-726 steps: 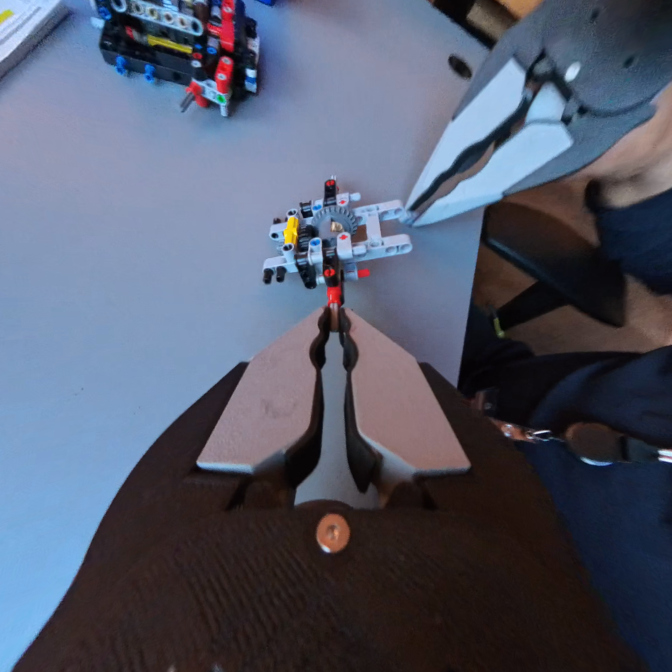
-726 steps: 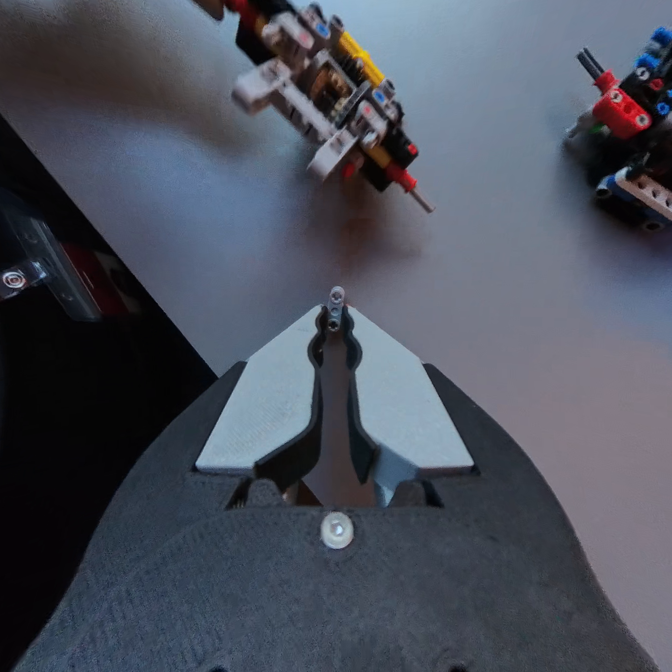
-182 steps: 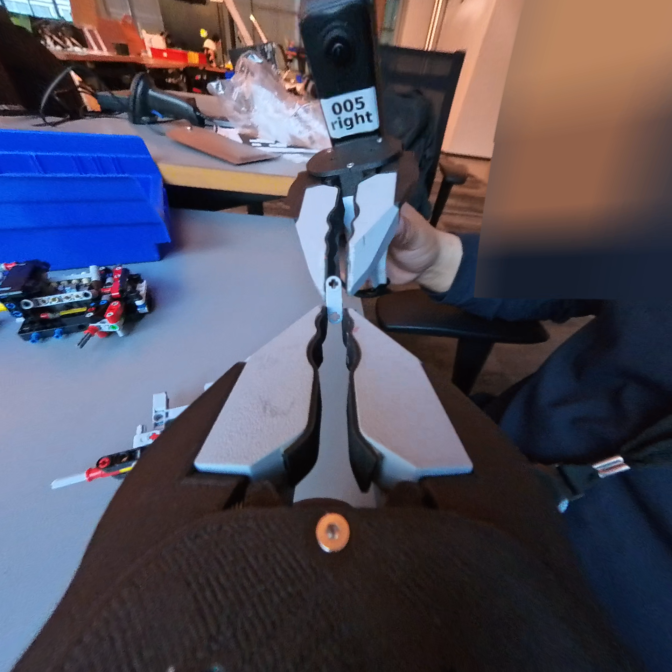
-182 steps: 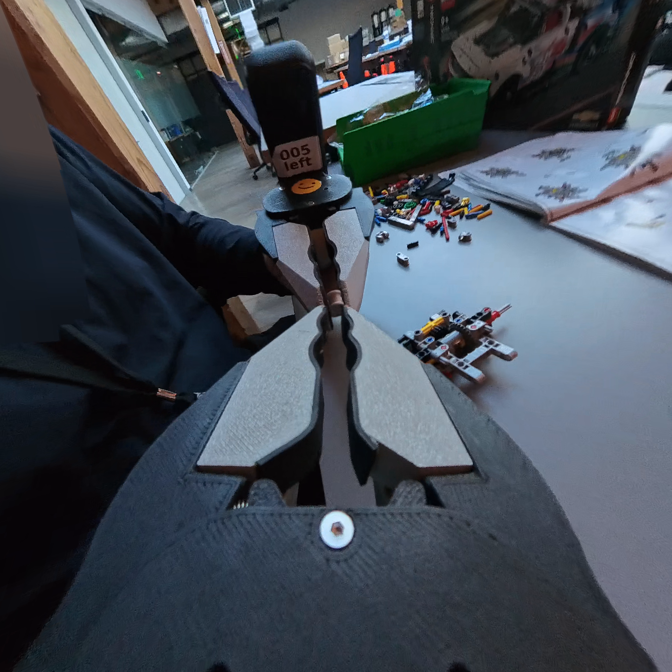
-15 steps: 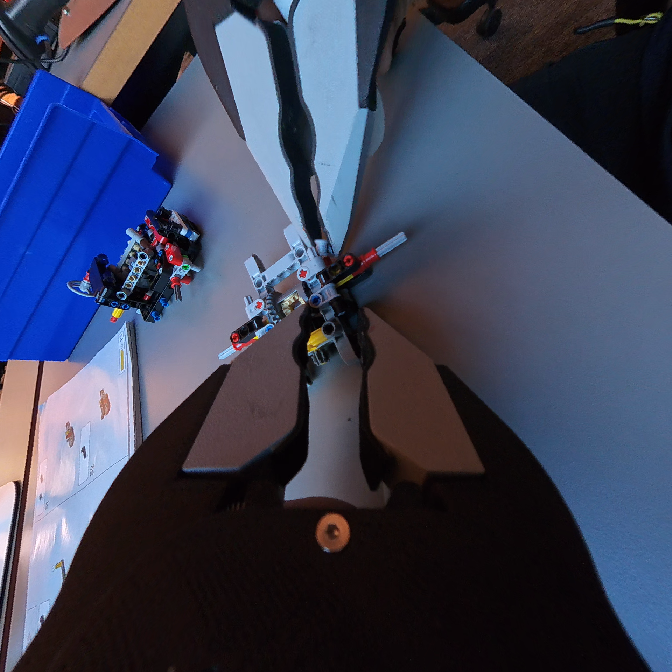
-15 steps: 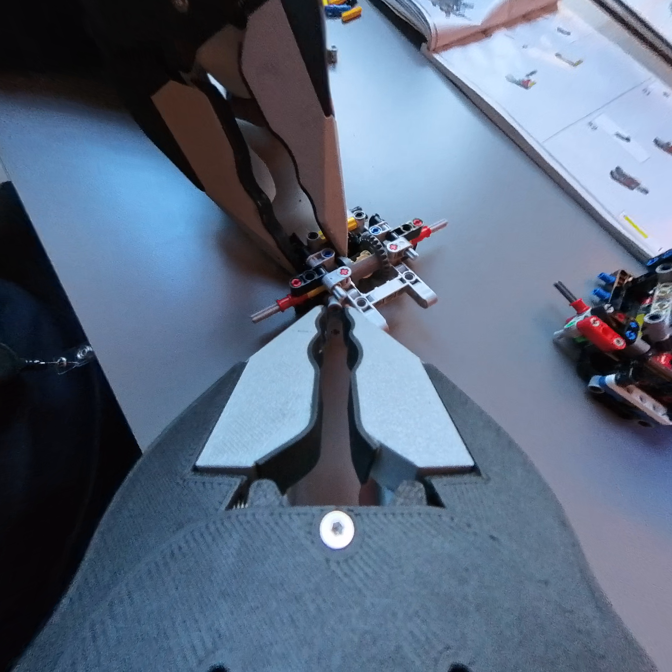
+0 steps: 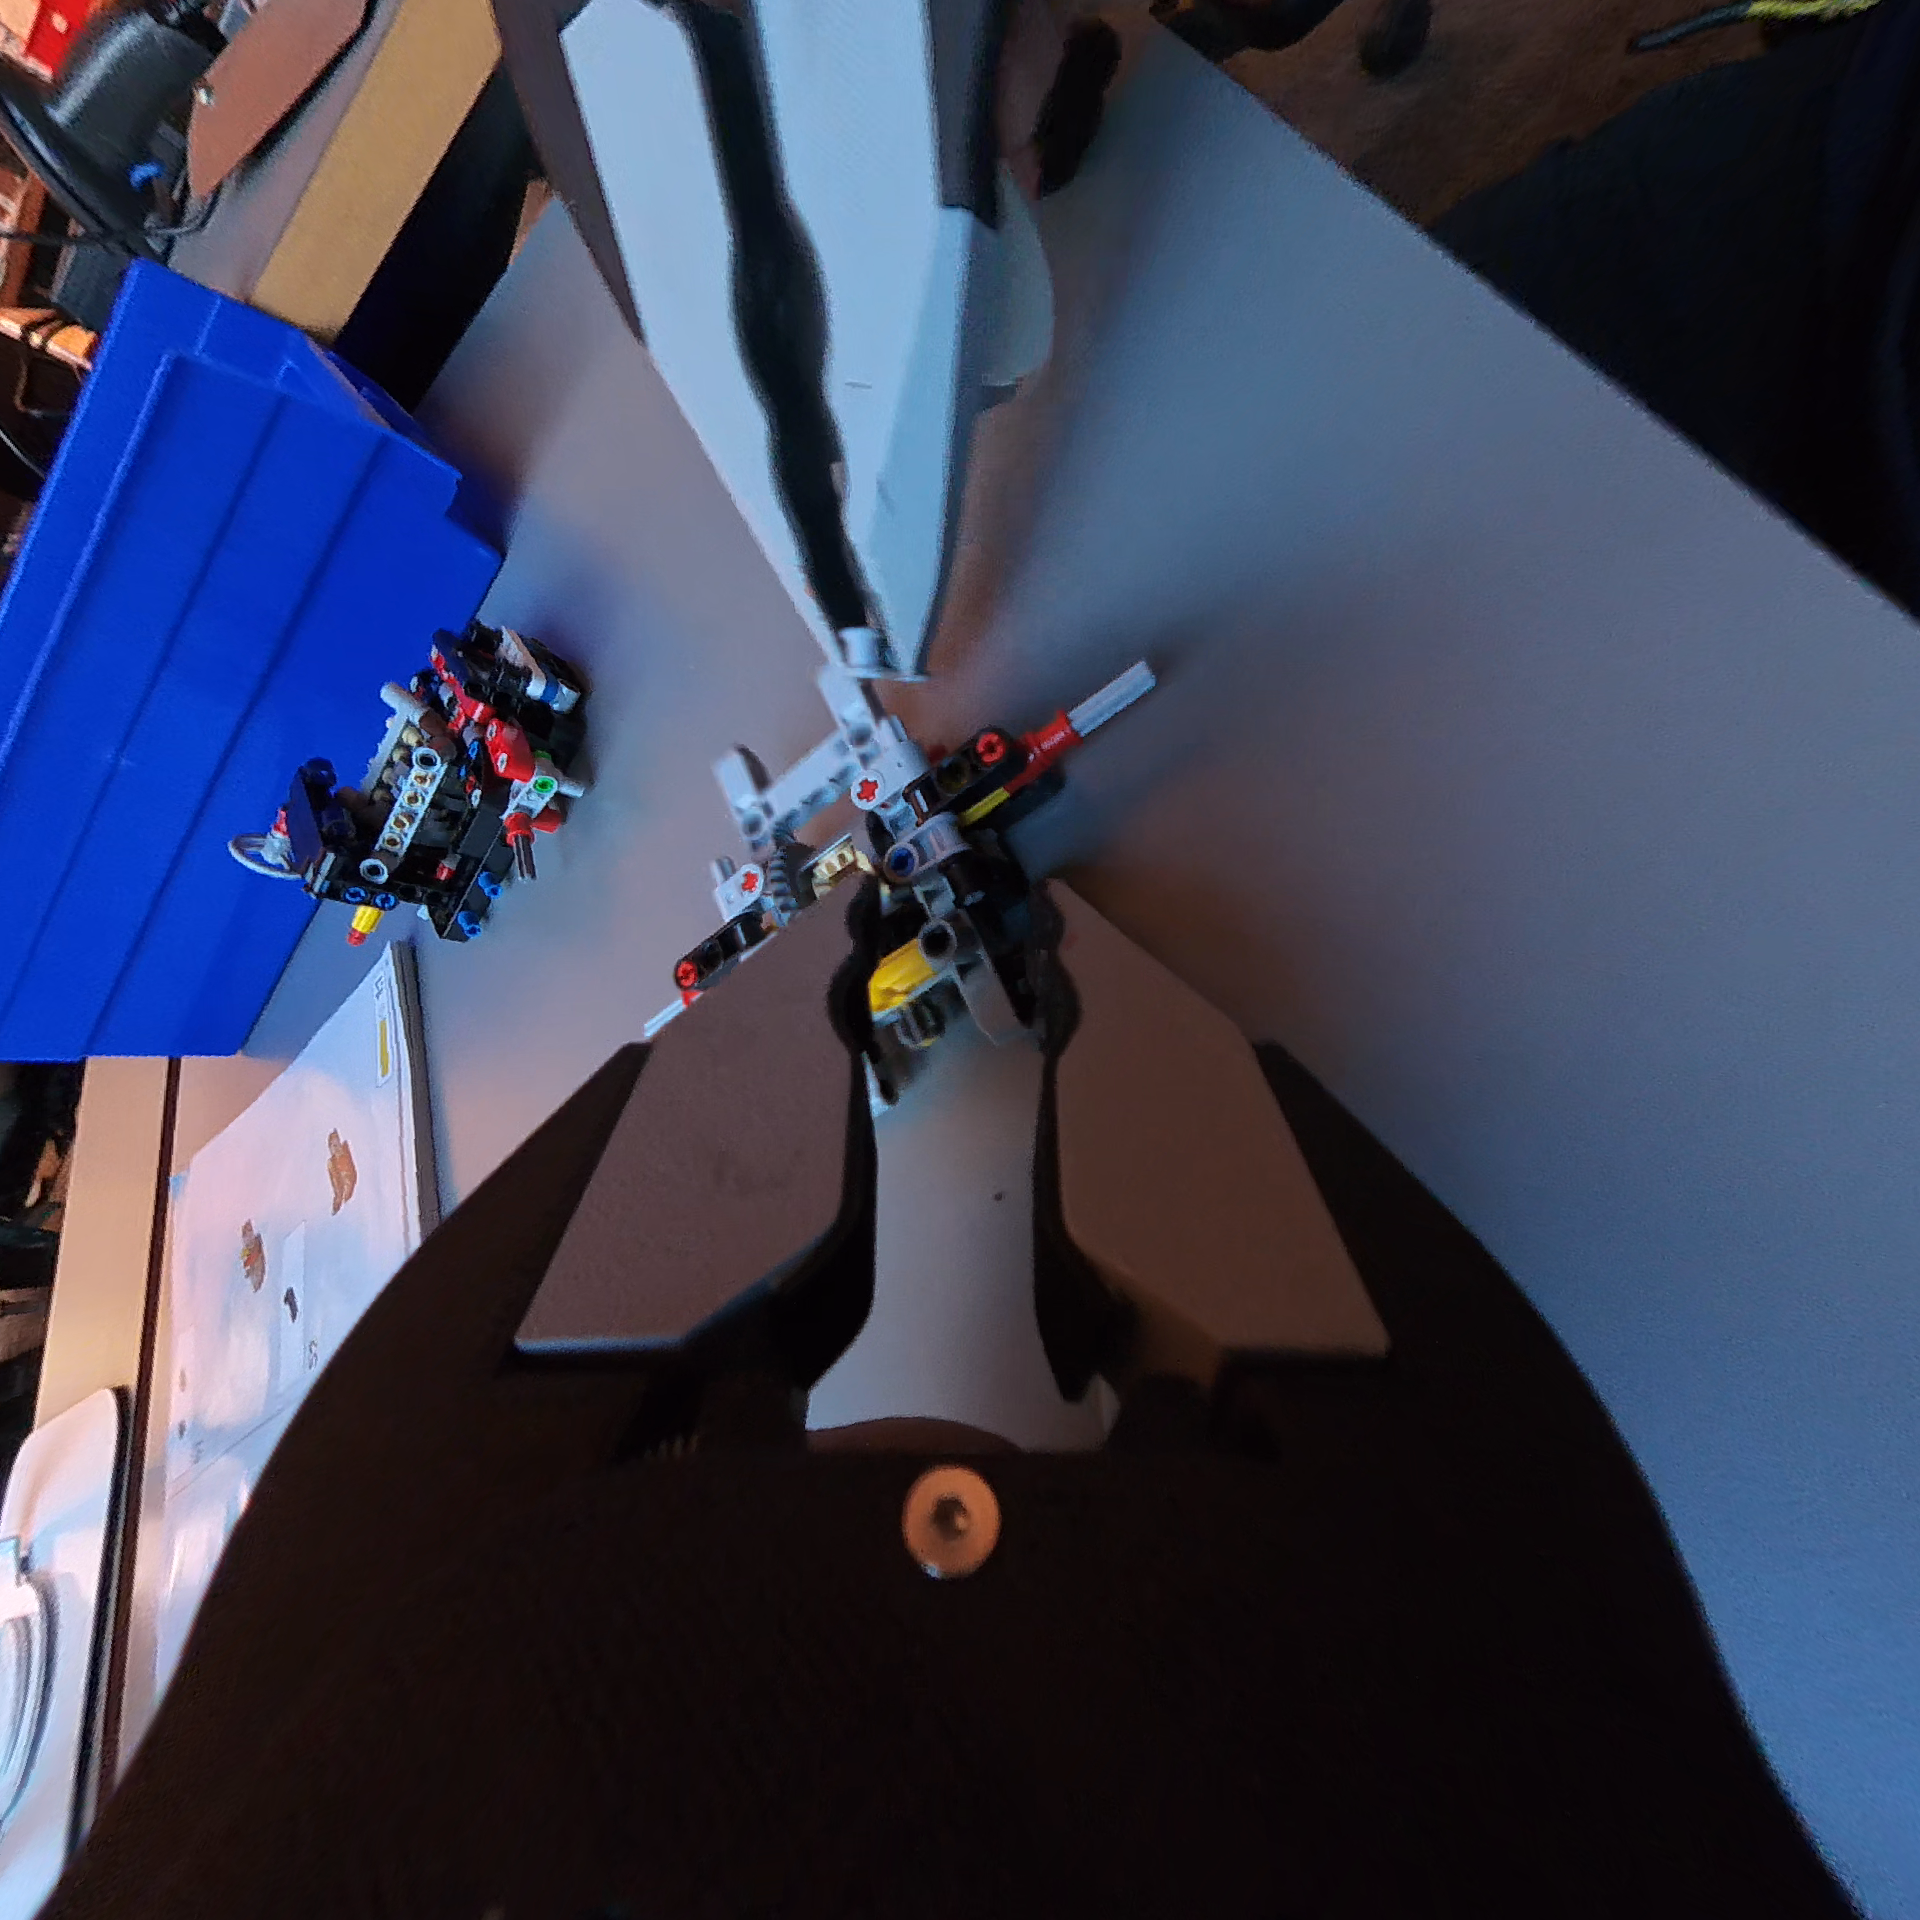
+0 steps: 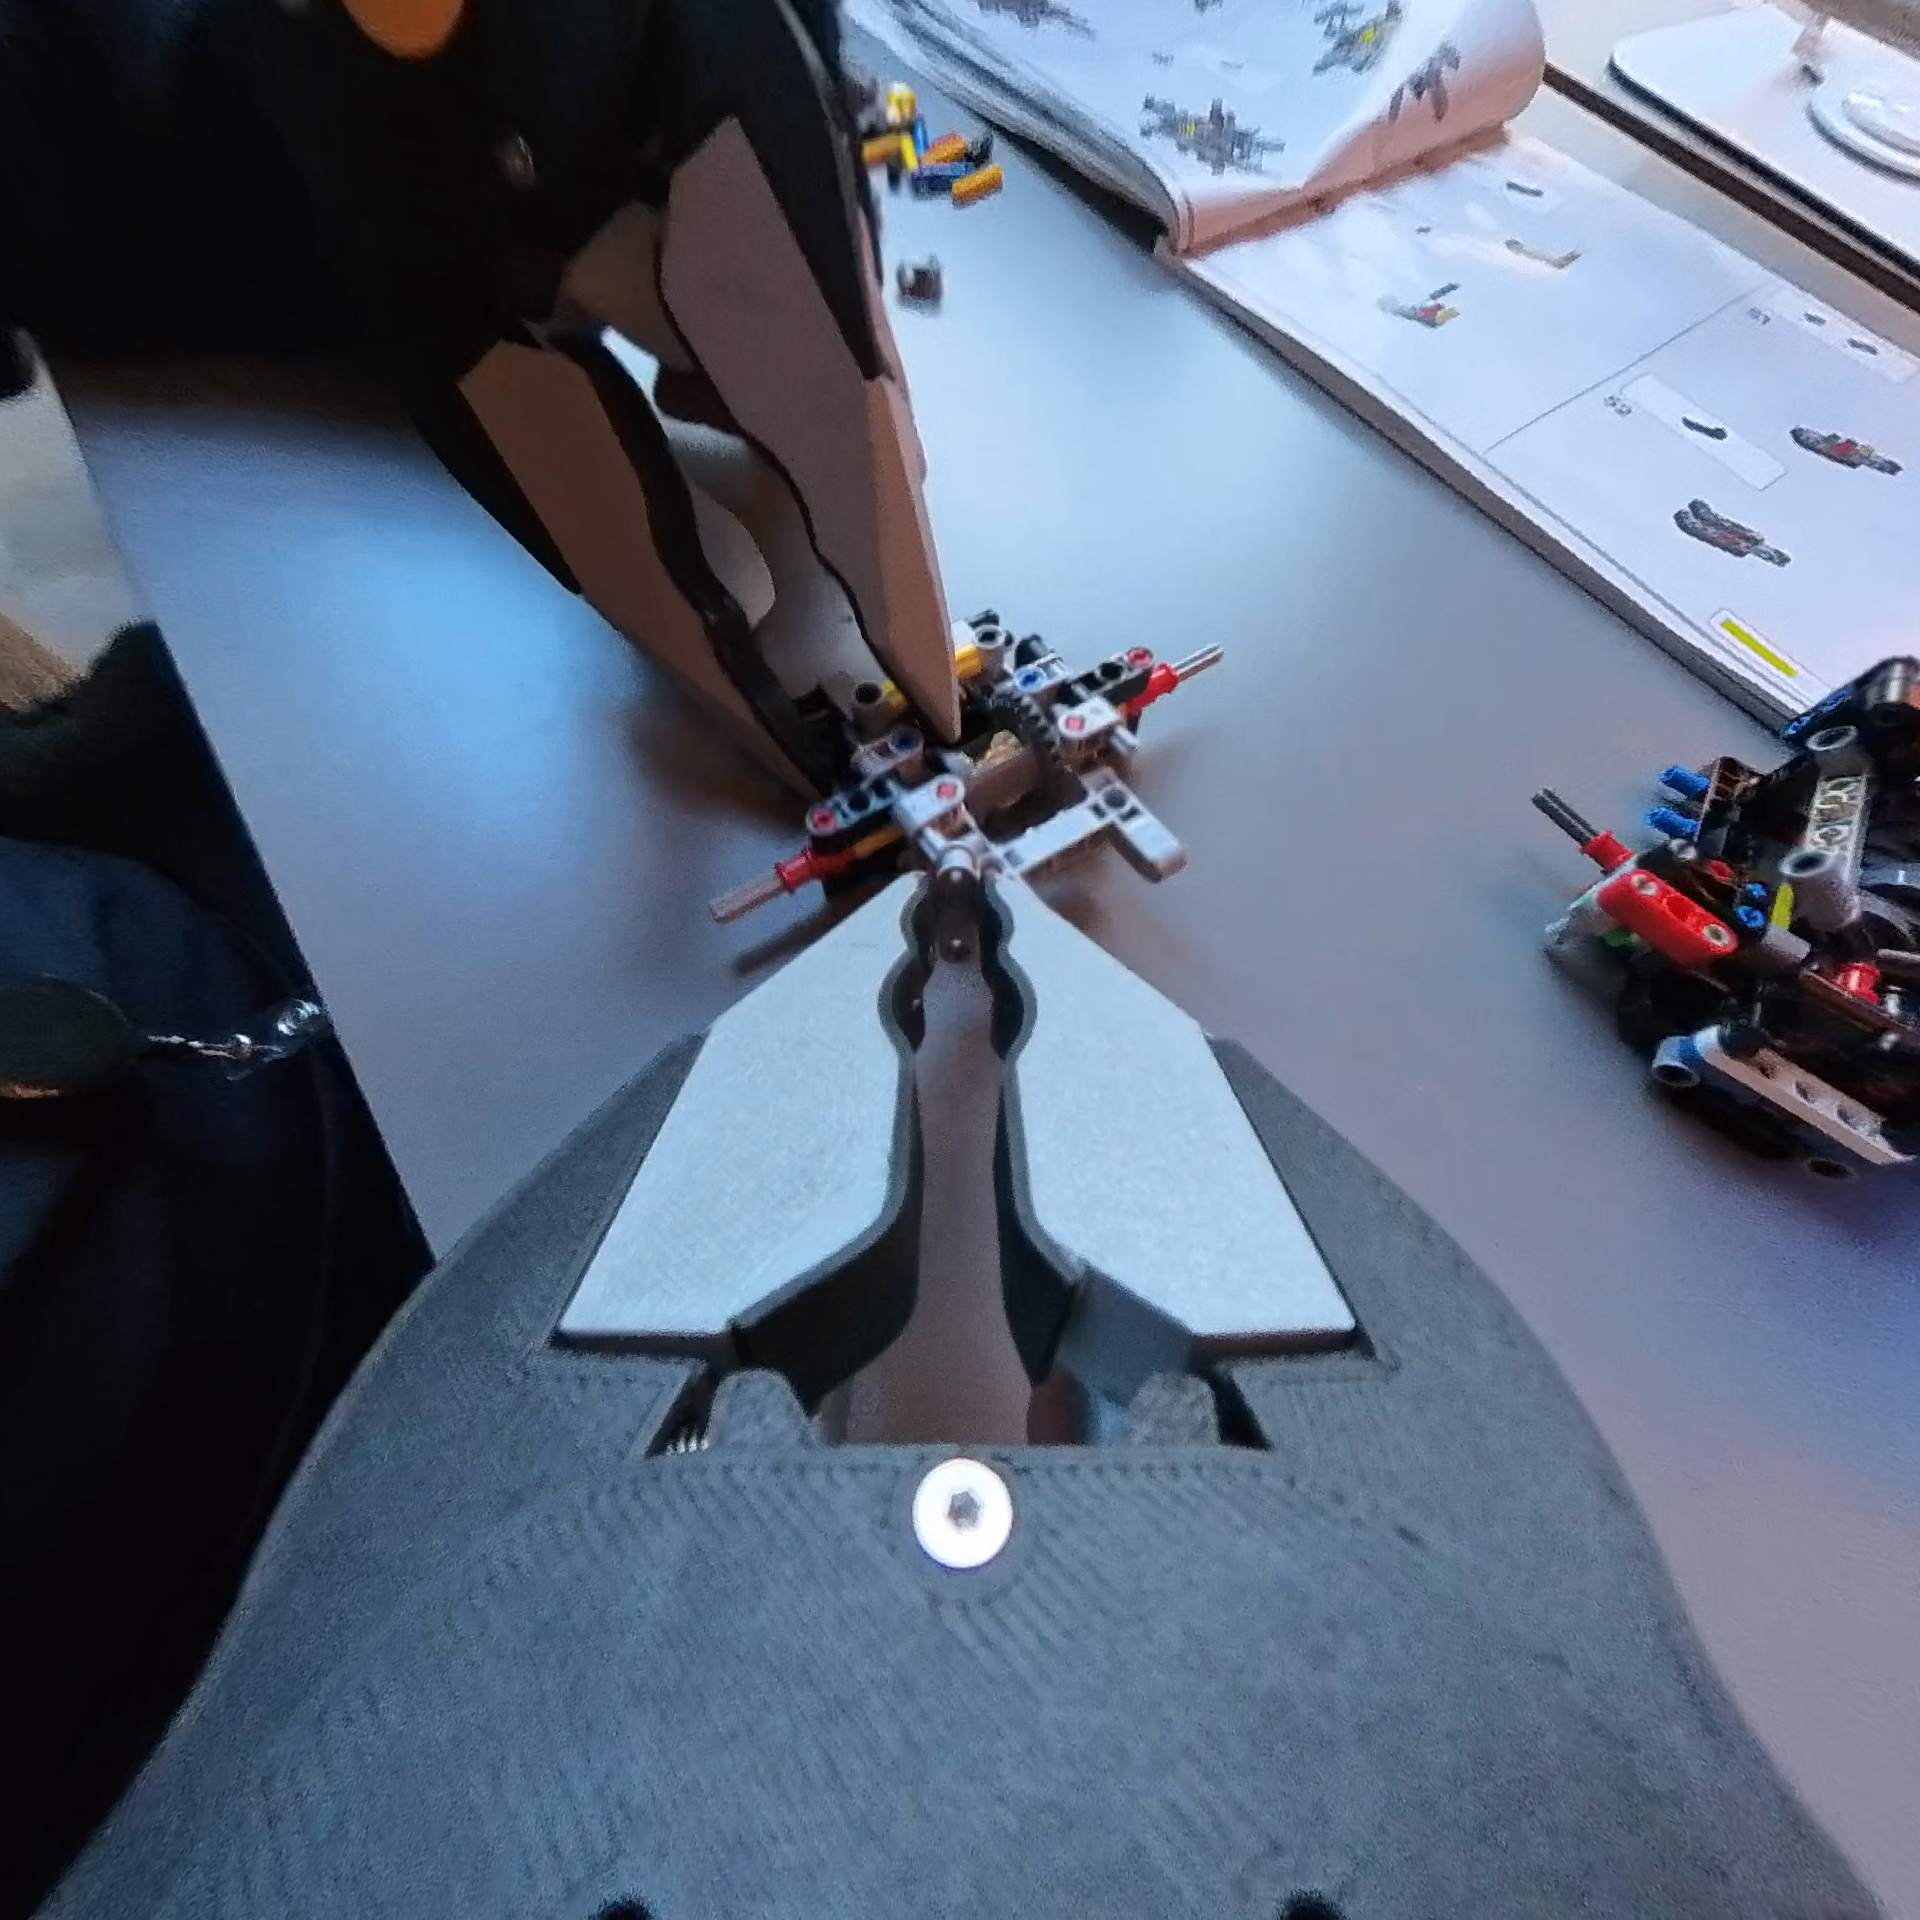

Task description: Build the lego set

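Left tool [image 7: 948,971] clamps brick assembly [image 7: 873,800]; right tool [image 8: 954,935] grips small grey link [image 8: 954,920].

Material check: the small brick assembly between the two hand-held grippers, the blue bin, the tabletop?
Brick assembly: looks like hard moulded plastic, with glossy pins, holed beams and a toothed gear. Blue bin: probably moulded plastic, uniform colour, ribbed wall, soft sheen. Tabletop: smooth matte grey, likely laminate; no grain visible, core not visible.

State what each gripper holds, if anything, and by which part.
Left gripper: the small brick assembly, by its yellow-and-grey end. Right gripper: a small grey link piece, by its near end.
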### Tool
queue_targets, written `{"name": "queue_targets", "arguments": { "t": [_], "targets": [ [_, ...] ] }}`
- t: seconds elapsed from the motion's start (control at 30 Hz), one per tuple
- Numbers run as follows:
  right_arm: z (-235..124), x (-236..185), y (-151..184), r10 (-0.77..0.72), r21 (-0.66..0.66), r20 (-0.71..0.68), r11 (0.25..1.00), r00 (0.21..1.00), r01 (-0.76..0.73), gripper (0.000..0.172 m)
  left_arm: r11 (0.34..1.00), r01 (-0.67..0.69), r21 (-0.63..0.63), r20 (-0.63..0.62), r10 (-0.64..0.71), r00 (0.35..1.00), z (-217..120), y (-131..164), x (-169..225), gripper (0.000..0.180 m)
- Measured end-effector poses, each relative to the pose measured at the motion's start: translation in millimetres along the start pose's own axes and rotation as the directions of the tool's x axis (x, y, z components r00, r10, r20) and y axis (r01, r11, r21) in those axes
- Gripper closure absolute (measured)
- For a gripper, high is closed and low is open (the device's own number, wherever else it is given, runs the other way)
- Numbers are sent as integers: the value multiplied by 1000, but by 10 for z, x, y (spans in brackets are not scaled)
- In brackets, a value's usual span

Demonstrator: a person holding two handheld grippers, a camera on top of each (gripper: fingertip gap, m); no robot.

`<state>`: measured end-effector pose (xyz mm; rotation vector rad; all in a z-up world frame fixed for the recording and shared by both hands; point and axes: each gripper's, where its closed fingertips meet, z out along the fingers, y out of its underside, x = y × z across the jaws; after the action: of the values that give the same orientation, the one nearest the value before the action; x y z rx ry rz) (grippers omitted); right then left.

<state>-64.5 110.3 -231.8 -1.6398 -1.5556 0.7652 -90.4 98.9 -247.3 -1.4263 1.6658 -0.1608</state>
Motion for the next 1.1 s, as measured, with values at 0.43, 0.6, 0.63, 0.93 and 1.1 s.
{"name": "queue_targets", "arguments": {
  "t": [0.43,0.6,0.63,0.93,1.1],
  "targets": [
    [-296,-115,-427,371,204,496,829,785,-520,168,980,-192,52,312,167,935,-54,-476,-285,145],
    [-274,-158,-468,393,186,546,804,740,-564,168,973,-213,86,359,169,918,-77,-594,-293,149],
    [-263,-176,-474,393,181,551,805,736,-565,168,974,-216,74,374,174,911,-75,-593,-312,149],
    [-206,-221,-488,390,170,544,816,743,-552,168,970,-222,96,362,174,916,-85,-648,-270,158],
    [-147,-135,-382,424,138,442,839,791,-527,168,976,-217,-3,369,203,907,-27,-532,-319,158]
  ]
}}
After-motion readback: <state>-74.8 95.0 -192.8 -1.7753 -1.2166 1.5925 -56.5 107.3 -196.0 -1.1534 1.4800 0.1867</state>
